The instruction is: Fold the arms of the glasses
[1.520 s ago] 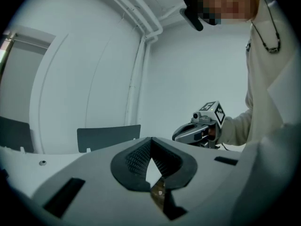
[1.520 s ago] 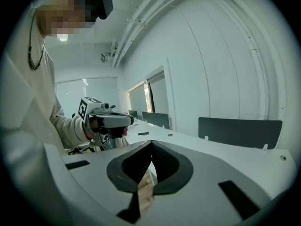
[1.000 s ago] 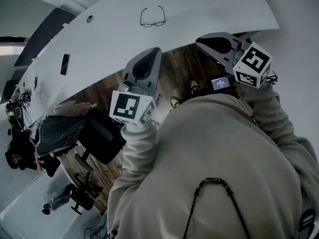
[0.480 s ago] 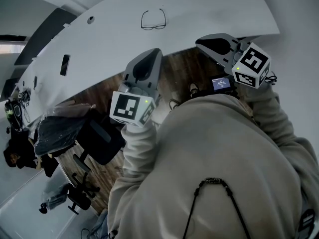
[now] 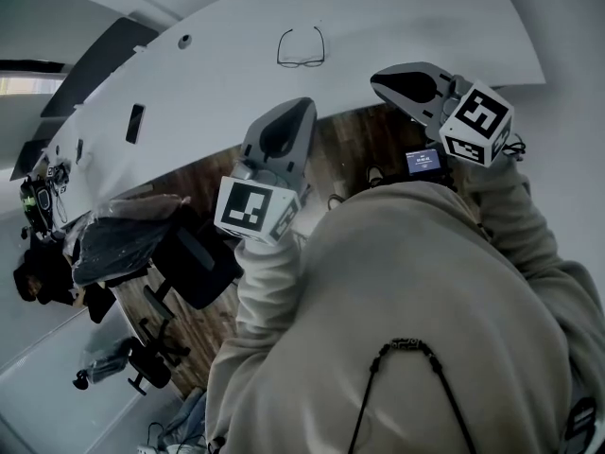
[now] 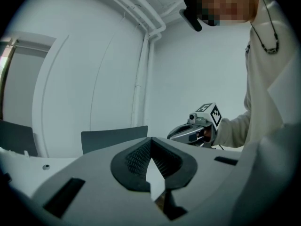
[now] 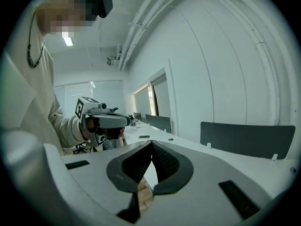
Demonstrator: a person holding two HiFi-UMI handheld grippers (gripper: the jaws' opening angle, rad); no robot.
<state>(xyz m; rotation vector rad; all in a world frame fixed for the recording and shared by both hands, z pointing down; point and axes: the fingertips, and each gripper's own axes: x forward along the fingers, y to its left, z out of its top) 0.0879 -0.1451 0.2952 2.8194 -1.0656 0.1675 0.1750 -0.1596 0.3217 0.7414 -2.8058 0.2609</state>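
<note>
Both my claws are closed together and empty. The glasses [image 5: 302, 49] lie on the white table [image 5: 425, 26], well ahead of the left gripper [image 5: 299, 105], which is nearer than the right gripper [image 5: 380, 79]. Their arms seem open, pointing away from me.

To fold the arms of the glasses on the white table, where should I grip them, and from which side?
Probably take one arm of the glasses near its far tip, coming from the outer side to swing it inward. They lie on the table, lens front toward the person, both arms open and pointing away.
</note>
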